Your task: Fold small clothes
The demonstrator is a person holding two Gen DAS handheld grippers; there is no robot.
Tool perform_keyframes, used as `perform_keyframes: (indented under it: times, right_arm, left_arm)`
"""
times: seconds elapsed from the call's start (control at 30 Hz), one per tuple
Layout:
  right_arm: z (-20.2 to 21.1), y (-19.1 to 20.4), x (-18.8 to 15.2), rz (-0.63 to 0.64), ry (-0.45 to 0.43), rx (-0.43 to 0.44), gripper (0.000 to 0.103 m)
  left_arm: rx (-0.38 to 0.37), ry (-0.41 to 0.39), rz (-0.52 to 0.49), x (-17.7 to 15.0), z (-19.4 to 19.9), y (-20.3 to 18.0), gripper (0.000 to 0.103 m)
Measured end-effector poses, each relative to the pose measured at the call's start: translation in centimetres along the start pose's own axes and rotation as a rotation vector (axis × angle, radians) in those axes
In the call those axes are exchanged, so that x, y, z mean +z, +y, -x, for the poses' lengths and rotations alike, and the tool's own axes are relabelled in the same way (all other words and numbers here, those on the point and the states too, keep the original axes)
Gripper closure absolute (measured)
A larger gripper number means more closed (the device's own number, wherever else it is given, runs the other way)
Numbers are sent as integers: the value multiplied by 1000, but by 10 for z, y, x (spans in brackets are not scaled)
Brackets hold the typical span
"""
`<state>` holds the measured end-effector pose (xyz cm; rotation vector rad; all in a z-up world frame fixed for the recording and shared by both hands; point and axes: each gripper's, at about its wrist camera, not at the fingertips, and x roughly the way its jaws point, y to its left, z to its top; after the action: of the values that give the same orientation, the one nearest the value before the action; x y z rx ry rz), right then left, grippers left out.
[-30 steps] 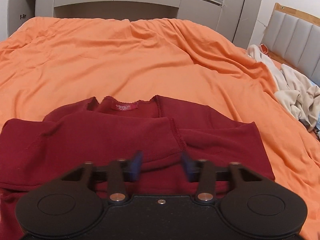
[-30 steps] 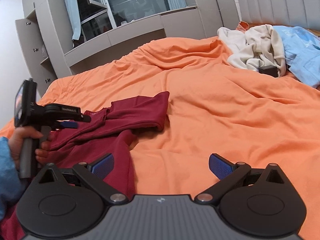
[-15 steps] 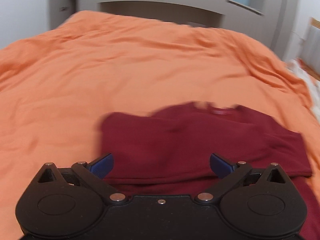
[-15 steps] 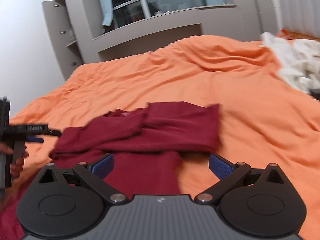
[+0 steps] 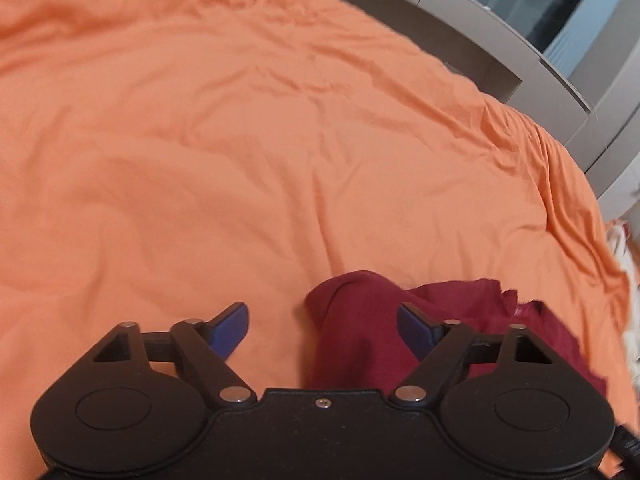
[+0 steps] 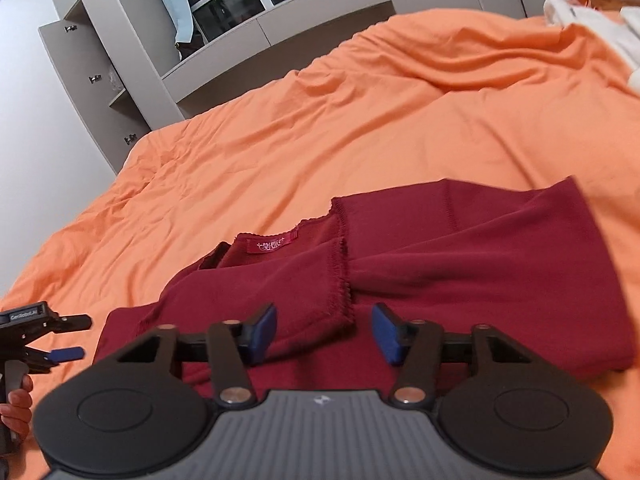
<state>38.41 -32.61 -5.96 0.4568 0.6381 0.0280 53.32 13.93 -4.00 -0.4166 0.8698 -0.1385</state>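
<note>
Both grippers have swung sideways since a second ago: the left gripper [image 5: 322, 330], which then hung over the middle of the dark red top [image 6: 400, 264], now sits at its left edge, and the right gripper [image 6: 324, 336] has come from the bare sheet to hover over the folded sleeves. The left jaws stand apart and are closing, with a rounded fold of the garment between them but not pressed, as far as the blurred view allows. The right jaws are also closing, half apart, above a scalloped sleeve cuff that neither pad touches.

The top lies partly folded on the orange bedsheet [image 6: 400, 120], sleeves crossed over the chest, neck label showing.

The risk is a shallow bite. The knit is soft, thick and layered, so a pad could catch only the upper sleeve and drag it off the stack, undoing the fold. The sheet itself is loose and creased and might be pinched along with the cloth. The sleeve hems are stitched, the neckline picot-edged, and the fabric is matte and limp.
</note>
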Motion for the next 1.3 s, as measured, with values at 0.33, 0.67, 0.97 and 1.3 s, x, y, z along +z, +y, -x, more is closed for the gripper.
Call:
perform_keyframes:
  times: [0.33,0.67,0.97,1.3]
  right_arm:
    - [12,-13,-16,-47,10,27,91]
    - [13,-24,-39,-58,-12,66,89]
    - [10,-23,-44,-47,-19,82,88]
    - [10,-24,-47,-37,-22,98,84]
  left_arm:
    - [-52,78,62,13,-39,-14,25]
    - [-11,121,55,18,-59,-26,48]
    - [-33,51,-38,34,-63,-44,84]
    - [67,-66,-143,19,-37,-38,81]
